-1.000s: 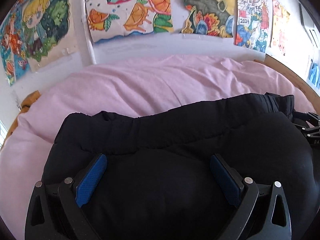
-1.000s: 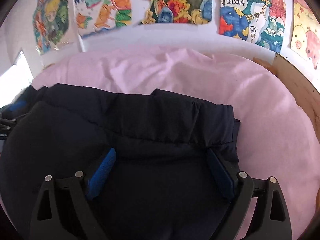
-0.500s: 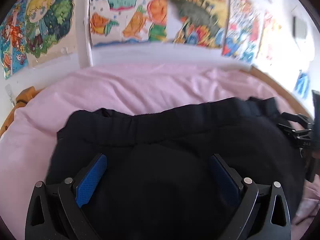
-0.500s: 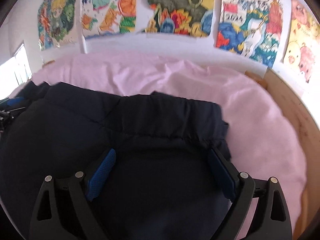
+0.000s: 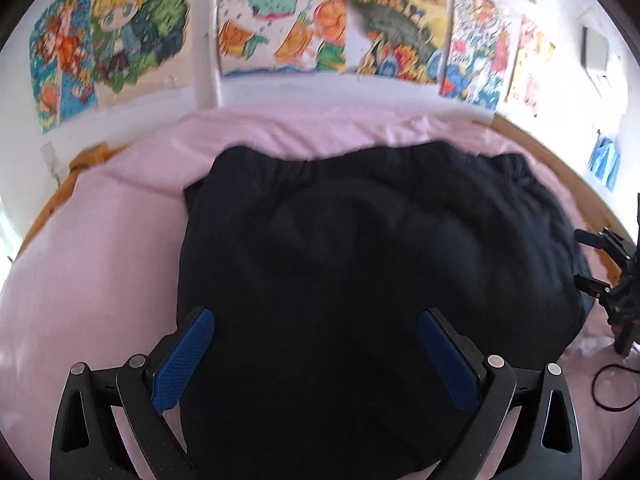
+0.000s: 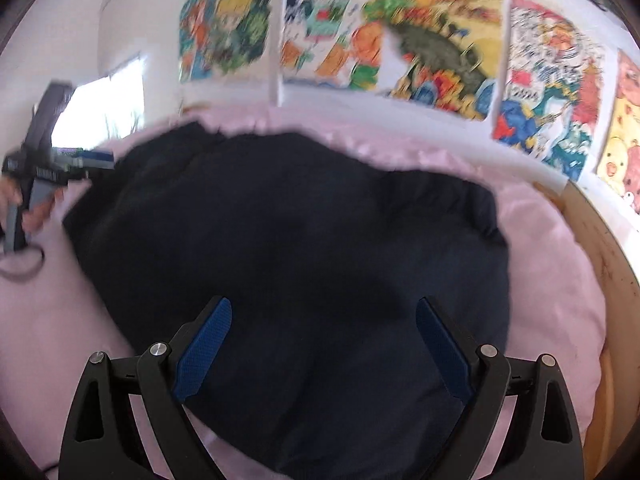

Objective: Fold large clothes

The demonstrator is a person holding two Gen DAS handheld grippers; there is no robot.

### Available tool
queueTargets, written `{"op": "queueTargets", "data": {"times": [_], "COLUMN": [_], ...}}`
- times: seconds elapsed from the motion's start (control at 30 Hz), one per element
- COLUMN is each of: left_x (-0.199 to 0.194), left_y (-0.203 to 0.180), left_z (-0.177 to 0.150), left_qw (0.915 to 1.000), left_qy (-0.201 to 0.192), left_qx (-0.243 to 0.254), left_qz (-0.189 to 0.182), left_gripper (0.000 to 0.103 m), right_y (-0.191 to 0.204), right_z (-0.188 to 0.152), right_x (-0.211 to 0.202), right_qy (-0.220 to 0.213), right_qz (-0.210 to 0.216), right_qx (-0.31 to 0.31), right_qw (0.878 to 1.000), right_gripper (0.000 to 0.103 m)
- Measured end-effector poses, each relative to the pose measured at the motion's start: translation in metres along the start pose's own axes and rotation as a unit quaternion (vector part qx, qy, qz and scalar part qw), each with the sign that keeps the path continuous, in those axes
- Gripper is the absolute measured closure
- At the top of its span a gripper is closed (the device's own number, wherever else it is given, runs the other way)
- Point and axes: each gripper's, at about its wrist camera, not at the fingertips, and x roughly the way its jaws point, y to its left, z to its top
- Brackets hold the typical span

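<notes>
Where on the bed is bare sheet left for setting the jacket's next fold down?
Bare pink sheet lies between the black jacket and the orange bed edge. A strip runs between jacket and poster wall. Another patch borders the wooden frame. The middle is covered.

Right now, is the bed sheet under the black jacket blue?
No, the sheet under the black jacket is pale pink.

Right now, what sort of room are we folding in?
Most likely a child's bedroom: a bed with a pink sheet and wooden frame, colourful cartoon drawings on the wall, and the dark padded jacket lying on the sheet.
</notes>
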Motion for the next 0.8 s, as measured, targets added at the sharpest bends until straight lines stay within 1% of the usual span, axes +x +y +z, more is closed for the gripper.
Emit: {"op": "queueTargets", "data": {"times": [0.07,0.1,0.2,0.3,0.4,0.47,0.53,0.57,0.63,0.7,0.8], "left_x": [0.013,0.017,0.024,0.033,0.034,0.032,0.028,0.024,0.011,-0.005,-0.024], "left_y": [0.007,0.010,0.017,0.026,0.036,0.039,0.041,0.040,0.039,0.039,0.040], "left_z": [-0.005,-0.006,-0.010,-0.017,-0.019,-0.019,-0.017,-0.017,-0.017,-0.015,-0.009], "left_qw": [0.9997,0.9995,0.9991,0.9975,0.9951,0.9942,0.9944,0.9949,0.9955,0.9939,0.9905], "left_qy": [0.024,0.028,0.026,0.020,0.017,0.014,0.012,0.007,-0.019,-0.055,-0.092], "left_qx": [-0.009,-0.013,-0.026,-0.045,-0.068,-0.075,-0.077,-0.078,-0.081,-0.083,-0.092], "left_qz": [0.004,0.000,-0.022,-0.051,-0.071,-0.076,-0.072,-0.065,-0.045,-0.049,-0.045], "left_gripper": [0.000,0.000,0.000,0.000,0.000,0.000,0.000,0.000,0.000,0.000,0.000], "right_y": [-0.003,-0.005,-0.019,-0.019,-0.018,-0.018,-0.019,-0.020,-0.021,-0.027,-0.042], "right_z": [-0.009,-0.012,-0.022,-0.027,-0.030,-0.030,-0.028,-0.029,-0.027,-0.024,-0.024], "right_x": [0.009,0.013,0.025,0.026,0.027,0.029,0.028,0.027,0.021,0.013,0.001], "right_qy": [0.016,0.020,0.028,0.028,0.028,0.029,0.029,0.028,0.025,0.020,0.001], "right_qz": [0.002,0.003,0.028,0.030,0.030,0.032,0.034,0.035,0.039,0.042,0.048], "right_qx": [0.015,0.025,0.068,0.072,0.071,0.073,0.073,0.071,0.069,0.073,0.099], "right_qw": [1.000,0.999,0.997,0.997,0.997,0.996,0.996,0.996,0.997,0.996,0.994], "right_gripper": [0.006,0.001,0.001,0.001,0.001,0.001,0.001,0.001,0.001,0.001,0.001]}}
